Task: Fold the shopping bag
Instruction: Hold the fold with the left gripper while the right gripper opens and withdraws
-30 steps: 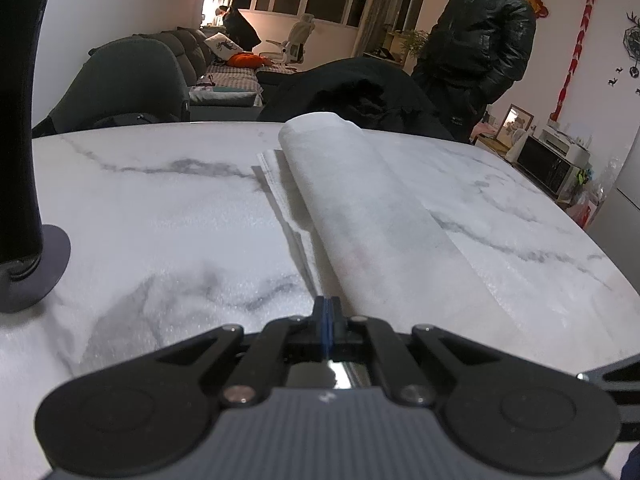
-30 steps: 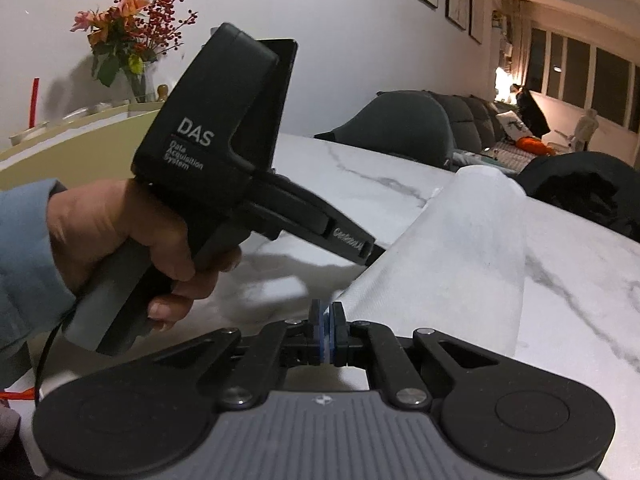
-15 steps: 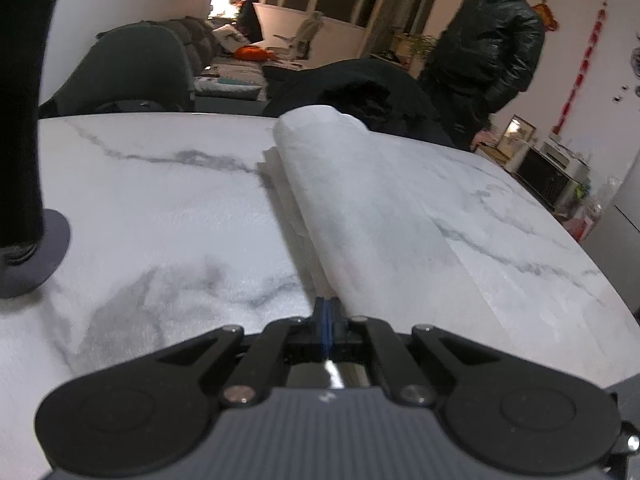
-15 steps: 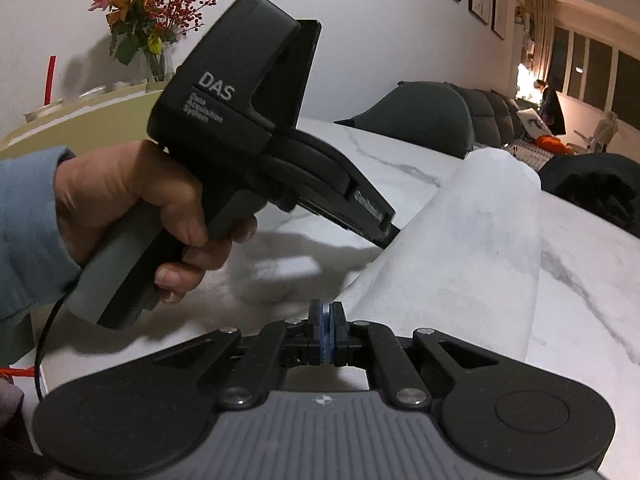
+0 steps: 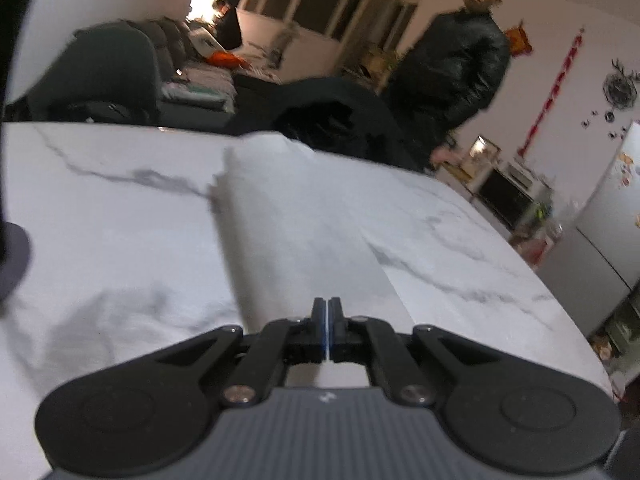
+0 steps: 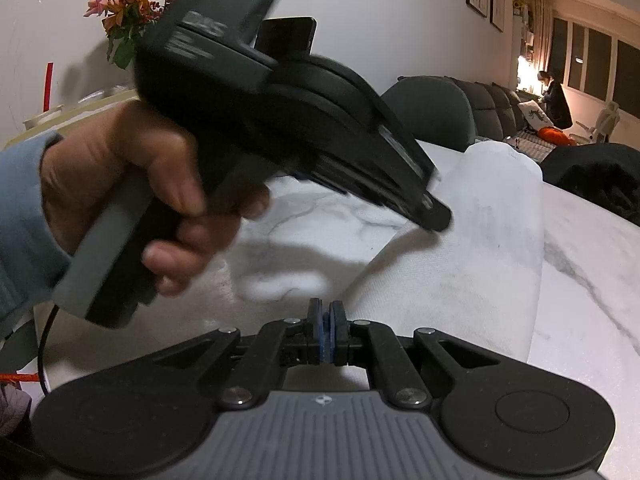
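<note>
Left wrist view: the left gripper has its jaws pressed together, pinching the near edge of the white shopping bag, which stretches away toward 12 o'clock across the marble table. A person in a dark jacket stands at 1 o'clock.

Right wrist view: the right gripper is also clamped on the bag's near edge; the bag runs toward 1 o'clock. At 10 o'clock a hand holds the left gripper's body, its tip on the bag. Flowers stand behind.
</note>
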